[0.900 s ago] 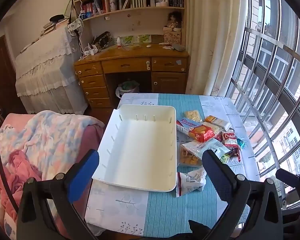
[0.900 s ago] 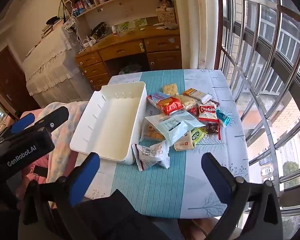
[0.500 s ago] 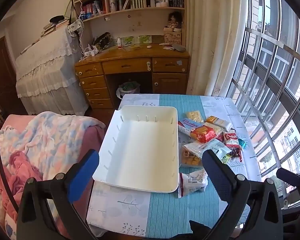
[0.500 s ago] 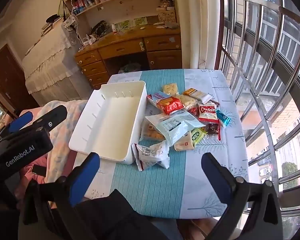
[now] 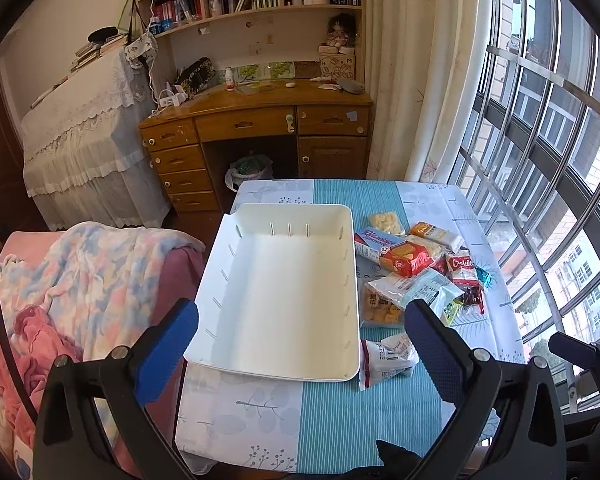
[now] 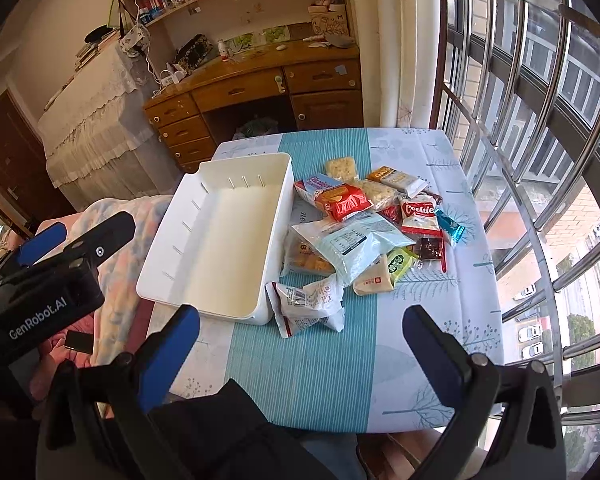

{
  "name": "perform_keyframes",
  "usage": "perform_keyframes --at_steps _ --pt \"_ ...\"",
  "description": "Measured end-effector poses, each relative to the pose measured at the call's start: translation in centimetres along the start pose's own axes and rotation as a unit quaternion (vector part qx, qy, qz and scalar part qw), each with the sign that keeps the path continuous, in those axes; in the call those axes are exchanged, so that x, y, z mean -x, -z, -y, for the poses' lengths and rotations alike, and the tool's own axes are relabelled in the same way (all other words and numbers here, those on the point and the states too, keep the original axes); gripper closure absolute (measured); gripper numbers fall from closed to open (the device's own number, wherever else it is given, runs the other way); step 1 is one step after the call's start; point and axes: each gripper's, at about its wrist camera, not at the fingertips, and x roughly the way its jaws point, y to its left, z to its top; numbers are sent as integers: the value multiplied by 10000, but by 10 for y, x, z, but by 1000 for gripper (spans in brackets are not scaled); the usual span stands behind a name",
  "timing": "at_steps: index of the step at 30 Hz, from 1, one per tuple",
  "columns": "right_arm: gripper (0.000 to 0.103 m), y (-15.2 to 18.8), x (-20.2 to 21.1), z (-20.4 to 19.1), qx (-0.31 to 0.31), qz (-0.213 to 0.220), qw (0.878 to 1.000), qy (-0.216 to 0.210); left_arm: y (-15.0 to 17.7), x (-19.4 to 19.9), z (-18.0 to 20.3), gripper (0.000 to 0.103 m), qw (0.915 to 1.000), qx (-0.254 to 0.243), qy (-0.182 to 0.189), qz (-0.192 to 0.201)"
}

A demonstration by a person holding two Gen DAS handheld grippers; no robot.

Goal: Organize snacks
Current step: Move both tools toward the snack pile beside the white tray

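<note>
snacks (image 6: 364,232) sit heaped mid-frame on the worktop (image 6: 312,364), white bin (image 6: 216,240) empty at left. both tools gape wide, nothing held; the nearest white packet (image 6: 308,304) is probably best pinched first.

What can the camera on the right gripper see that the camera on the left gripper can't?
Only the right wrist view shows the left gripper from the side, plus the green packet in full. Only the left wrist view shows the pink blanket spread wide and the white tray's near rim whole. Both show the tray, the snack pile with the red cookie bag, the crumpled white packet, and the wooden desk.
</note>
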Motion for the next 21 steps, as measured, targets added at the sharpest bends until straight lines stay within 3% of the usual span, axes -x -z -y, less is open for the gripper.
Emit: perform_keyframes --at_steps 21 --pt "1 -4 -15 -25 -414 129 9980 457 -14 -34 -26 1 9980 -413 435 -216"
